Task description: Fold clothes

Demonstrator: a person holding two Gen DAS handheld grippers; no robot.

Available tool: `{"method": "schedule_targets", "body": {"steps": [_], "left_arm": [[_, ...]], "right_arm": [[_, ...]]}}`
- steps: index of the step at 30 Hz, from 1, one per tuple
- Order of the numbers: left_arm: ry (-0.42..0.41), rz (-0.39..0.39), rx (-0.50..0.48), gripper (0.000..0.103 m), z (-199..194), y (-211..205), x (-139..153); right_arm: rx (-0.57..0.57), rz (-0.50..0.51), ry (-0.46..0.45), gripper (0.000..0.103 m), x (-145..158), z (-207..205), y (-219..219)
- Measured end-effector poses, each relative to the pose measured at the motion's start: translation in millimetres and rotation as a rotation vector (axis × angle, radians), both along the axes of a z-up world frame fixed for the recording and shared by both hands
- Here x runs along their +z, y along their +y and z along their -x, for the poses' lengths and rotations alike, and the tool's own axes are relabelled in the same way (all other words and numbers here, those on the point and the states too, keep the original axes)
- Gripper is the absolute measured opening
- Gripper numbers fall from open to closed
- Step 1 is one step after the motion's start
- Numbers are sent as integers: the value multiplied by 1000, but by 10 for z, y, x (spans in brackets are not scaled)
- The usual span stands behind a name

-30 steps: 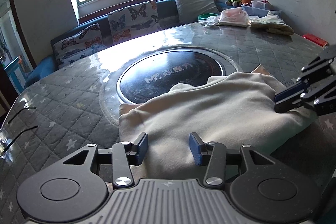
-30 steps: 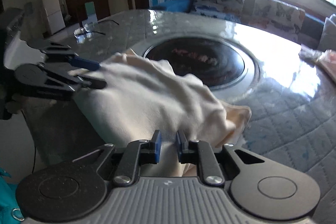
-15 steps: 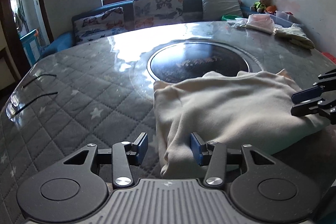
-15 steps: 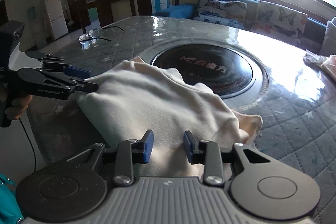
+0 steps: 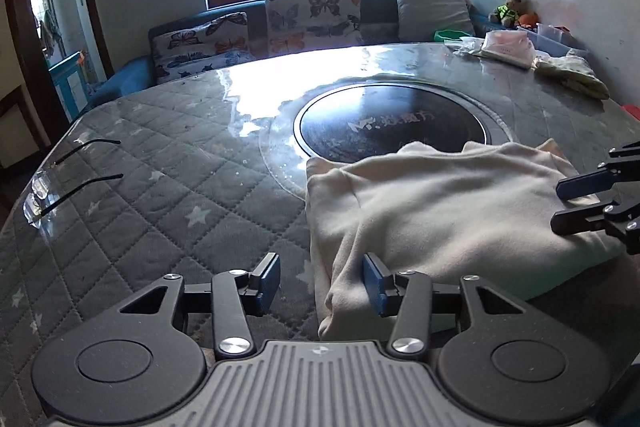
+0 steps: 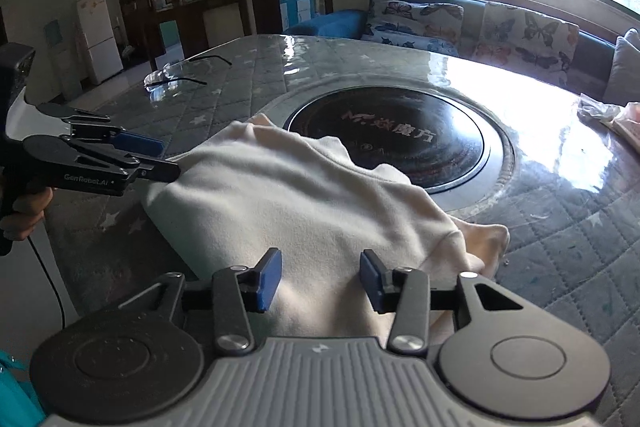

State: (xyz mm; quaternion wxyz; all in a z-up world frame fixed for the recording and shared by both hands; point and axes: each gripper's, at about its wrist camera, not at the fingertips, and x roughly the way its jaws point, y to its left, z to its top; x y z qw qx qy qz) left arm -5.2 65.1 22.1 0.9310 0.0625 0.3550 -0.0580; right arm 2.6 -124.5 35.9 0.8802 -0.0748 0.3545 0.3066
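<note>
A cream garment (image 5: 440,211) lies folded on the round quilted table (image 5: 168,187), near its front edge, partly over the dark centre disc (image 5: 392,127). My left gripper (image 5: 320,279) is open at the garment's left front corner, with the cloth edge between the jaws but not pinched. My right gripper (image 6: 320,275) is open over the garment's (image 6: 304,203) right end. Each gripper shows in the other's view: the right one (image 5: 580,203) at the garment's right edge, the left one (image 6: 160,159) at its left edge.
A pair of glasses (image 5: 60,179) lies at the table's left side. Other folded clothes (image 5: 532,55) lie at the far right of the table. A sofa with butterfly cushions (image 5: 312,19) stands behind the table under the window.
My right gripper has opened and let go of the garment. Both grippers have drawn back a little, and the garment has settled flat on the table.
</note>
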Motion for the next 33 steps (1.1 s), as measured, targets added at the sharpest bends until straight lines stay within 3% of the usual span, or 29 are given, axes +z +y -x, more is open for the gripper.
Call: {"method": "schedule_targets", "body": {"steps": [2, 12, 23, 33], "left_arm": [[0, 11, 5, 54, -7, -15, 39], [6, 44, 35, 81, -26, -179, 121], [33, 39, 91, 102, -16, -224, 129], [49, 32, 124, 103, 8, -175, 141]], "right_arm": [[-12, -8, -18, 53, 31, 5, 22], [-31, -32, -11, 66, -37, 30, 209], [-59, -31, -13, 79, -40, 47, 229], [-41, -15, -42, 88, 11, 108, 290]]}}
